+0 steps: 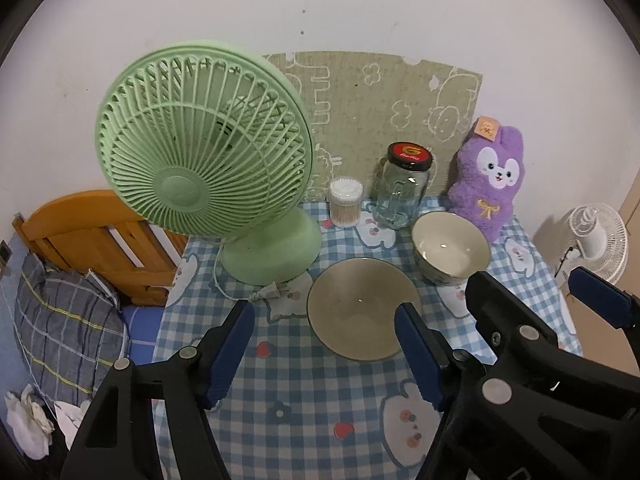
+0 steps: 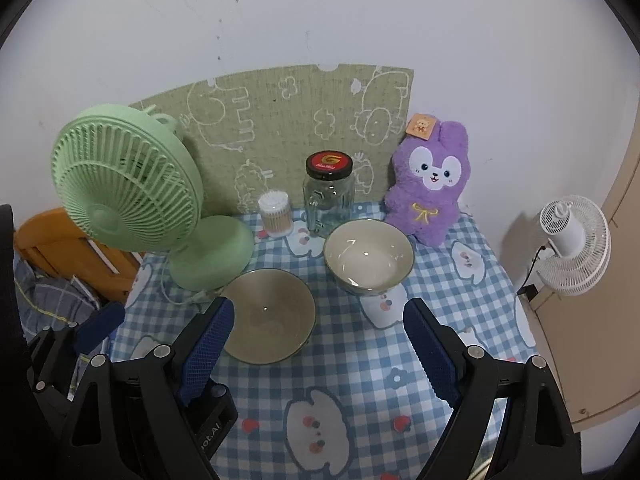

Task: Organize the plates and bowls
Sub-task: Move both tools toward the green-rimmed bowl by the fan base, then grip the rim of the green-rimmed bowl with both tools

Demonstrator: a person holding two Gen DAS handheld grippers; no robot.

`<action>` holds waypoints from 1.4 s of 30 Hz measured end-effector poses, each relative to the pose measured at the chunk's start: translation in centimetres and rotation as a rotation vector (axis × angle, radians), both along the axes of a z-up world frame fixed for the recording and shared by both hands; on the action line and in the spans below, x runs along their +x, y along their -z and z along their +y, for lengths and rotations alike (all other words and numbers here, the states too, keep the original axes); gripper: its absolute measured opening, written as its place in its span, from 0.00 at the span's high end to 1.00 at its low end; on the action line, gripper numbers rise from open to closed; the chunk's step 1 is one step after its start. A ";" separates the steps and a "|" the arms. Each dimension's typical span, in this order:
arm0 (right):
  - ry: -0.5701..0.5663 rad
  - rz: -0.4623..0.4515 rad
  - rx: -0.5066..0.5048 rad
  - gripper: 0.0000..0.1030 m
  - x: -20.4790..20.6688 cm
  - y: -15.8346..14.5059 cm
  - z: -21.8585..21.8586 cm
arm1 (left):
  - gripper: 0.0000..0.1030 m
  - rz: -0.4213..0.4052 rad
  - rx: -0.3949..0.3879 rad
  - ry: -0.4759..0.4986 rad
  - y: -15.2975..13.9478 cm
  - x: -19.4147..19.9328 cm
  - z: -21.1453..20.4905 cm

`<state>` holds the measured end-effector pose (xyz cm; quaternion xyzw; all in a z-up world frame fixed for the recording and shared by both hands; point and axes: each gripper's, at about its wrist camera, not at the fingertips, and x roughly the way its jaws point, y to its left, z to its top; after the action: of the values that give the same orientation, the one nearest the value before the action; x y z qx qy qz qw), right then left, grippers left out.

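Checkered cloth covers the counter (image 2: 460, 320), where the olive plate (image 2: 266, 316) sits just beside the cream bowl (image 2: 368, 256). My left fingers (image 1: 324, 356) and right fingers (image 2: 316, 356) hover wide, empty. I'd pinch one rim squarely, lifting level.

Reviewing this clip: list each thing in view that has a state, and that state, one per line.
Left claw: open, empty, above the table.
Right claw: open, empty.
Shallow dish: upright, empty, on the cloth.
Deep bowl: upright, empty, apart from the dish.
Glass jar: upright, lid on.
Cotton swab tub: upright, full.
Green fan: upright; plug lies loose on the table.
Purple plush: propped upright against the wall.
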<state>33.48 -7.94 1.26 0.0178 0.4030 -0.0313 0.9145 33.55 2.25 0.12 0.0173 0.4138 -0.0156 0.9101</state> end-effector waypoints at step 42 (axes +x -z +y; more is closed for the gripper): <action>-0.011 0.195 0.022 0.71 10.2 13.9 0.0 | 0.67 0.187 0.020 -0.042 13.4 9.7 0.2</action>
<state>43.67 -7.93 -12.66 0.0222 0.4905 -0.0233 0.8708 43.28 2.40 -13.32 0.0160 0.4975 0.0061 0.8673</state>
